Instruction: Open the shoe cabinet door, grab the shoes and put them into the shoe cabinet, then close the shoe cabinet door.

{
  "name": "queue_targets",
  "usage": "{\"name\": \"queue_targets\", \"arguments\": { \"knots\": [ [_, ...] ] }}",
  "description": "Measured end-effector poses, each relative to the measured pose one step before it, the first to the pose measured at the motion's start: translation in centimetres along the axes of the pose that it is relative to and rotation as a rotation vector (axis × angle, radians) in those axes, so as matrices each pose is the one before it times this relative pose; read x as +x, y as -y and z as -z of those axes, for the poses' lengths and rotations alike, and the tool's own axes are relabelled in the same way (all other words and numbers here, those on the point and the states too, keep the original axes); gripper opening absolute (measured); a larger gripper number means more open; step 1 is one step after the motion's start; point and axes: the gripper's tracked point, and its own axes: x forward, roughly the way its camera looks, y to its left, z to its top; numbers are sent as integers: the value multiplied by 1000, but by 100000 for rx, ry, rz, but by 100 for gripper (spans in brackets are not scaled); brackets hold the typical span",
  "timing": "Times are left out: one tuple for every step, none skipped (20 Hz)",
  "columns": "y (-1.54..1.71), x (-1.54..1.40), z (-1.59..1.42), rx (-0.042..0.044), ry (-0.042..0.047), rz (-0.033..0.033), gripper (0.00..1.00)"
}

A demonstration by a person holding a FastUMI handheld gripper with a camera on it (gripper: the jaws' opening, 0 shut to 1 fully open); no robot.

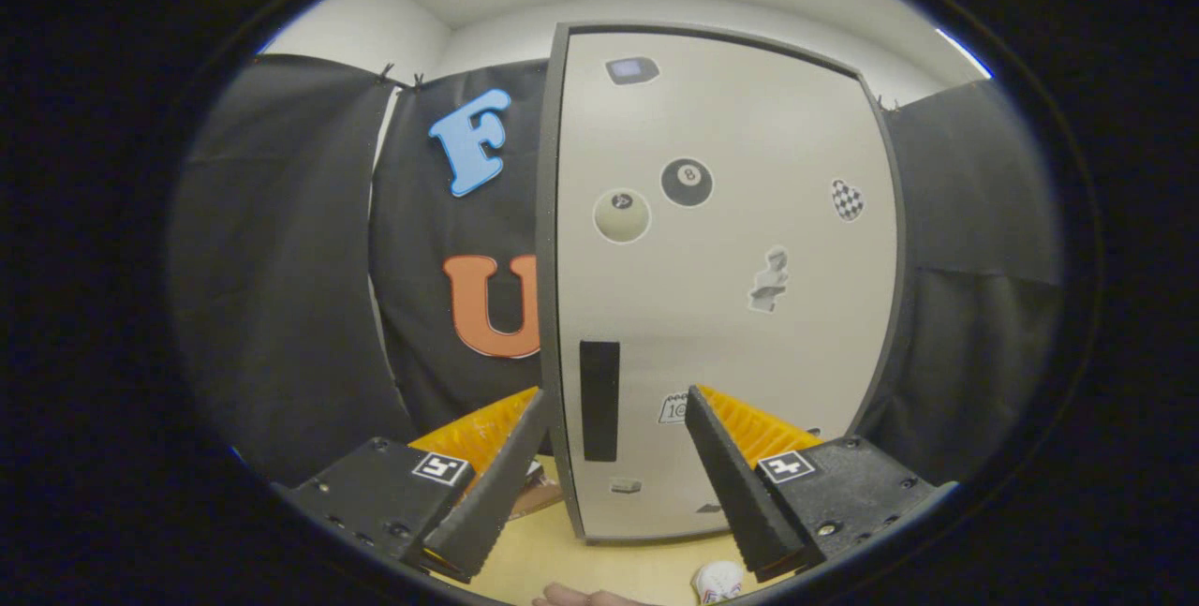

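Small white object with red marks (719, 581) on the pale wooden bench (599, 561), cut off below the gripper (614, 407); stickers low on the beige shoe cabinet door (721, 306) too small to identify.

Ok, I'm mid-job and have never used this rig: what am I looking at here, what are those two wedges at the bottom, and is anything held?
You are seeing through a fisheye camera that rides on a hand-held claw and looks forward along it. The two dark wedges with orange ribbed backing are its fingers, standing apart with nothing between them, so nothing is held.

Just ahead stands the shoe cabinet. Its pale door, dotted with stickers, looks closed. The tall black slot near the door's edge, between the fingers, is most likely the handle to pull.

The cabinet sits on a light wooden surface. At the bottom, close to the camera, part of a hand and a small white object show; it is too cut off to tell what it is.
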Motion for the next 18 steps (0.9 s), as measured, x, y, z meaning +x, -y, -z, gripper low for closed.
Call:
{"name": "queue_targets", "arguments": {
  "knots": [
    [201,1431,634,-474,-1281,755,97],
    [-91,1278,644,-433,-946,-235,97],
    [-226,1248,795,-602,-1998,-781,97],
    [-211,996,625,-64,-1425,-1007,97],
    [-294,964,499,-288,-916,-1098,97],
    [-140,831,363,-707,-680,-579,96],
    [-35,735,370,-534,-609,-214,95],
    [-117,703,200,-476,-191,21,93],
    [115,188,394,180,323,1620,92],
    [-97,-499,-812,67,2252,846,87],
    [237,309,283,-1291,-295,2445,85],
    [74,265,-10,-344,528,1339,79],
    [-534,97,256,1862,-128,-1544,70],
    [-337,-343,-83,1199,-161,-950,61],
    [-172,76,63,425,-609,-775,51],
    [88,-163,-49,467,320,186,42],
    [-67,157,43,317,-184,-1007,40],
    [-20,-58,-31,206,-709,-1140,39]
  ]
}}
